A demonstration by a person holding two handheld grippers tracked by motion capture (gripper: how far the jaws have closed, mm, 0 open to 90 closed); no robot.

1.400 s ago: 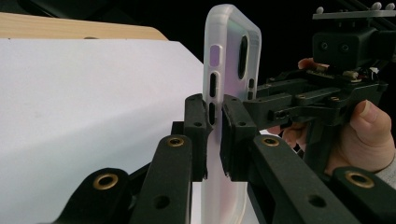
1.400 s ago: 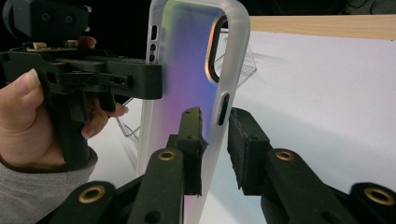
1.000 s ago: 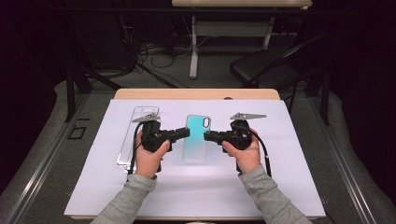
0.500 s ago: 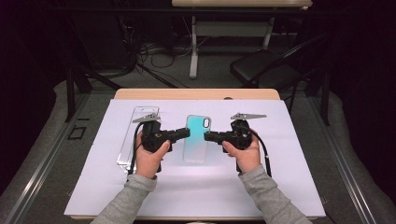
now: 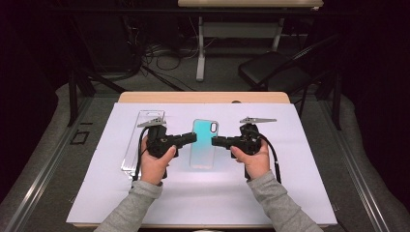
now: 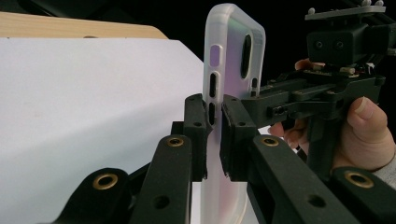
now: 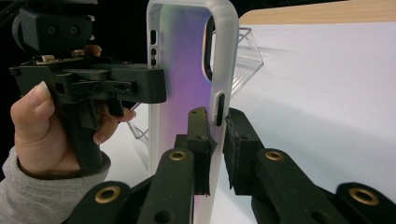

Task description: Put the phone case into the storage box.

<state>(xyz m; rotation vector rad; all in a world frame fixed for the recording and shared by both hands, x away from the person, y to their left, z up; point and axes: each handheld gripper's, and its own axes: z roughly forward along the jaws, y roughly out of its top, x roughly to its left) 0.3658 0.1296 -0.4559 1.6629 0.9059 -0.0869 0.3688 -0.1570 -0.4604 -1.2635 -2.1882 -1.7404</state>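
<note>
A translucent phone case (image 5: 203, 143) with a teal-to-pink sheen stands upright between my two grippers, camera cutout at the top. My left gripper (image 5: 192, 137) is shut on its left side edge, below the button slots, and my right gripper (image 5: 215, 141) is shut on the opposite edge. In the left gripper view the case (image 6: 231, 60) rises edge-on from my jaws (image 6: 214, 135), with the right gripper (image 6: 299, 95) behind it. In the right gripper view the case (image 7: 184, 65) rises from my jaws (image 7: 217, 140), with the left gripper (image 7: 116, 86) clamped on its far edge. Its lower end is hidden.
A clear plastic package (image 5: 142, 140) lies on the white sheet (image 5: 300, 193) left of my left hand, and its plastic (image 7: 243, 60) shows behind the case. The wooden table edge (image 5: 203, 97) runs along the back. A chair (image 5: 275, 72) and cables stand beyond.
</note>
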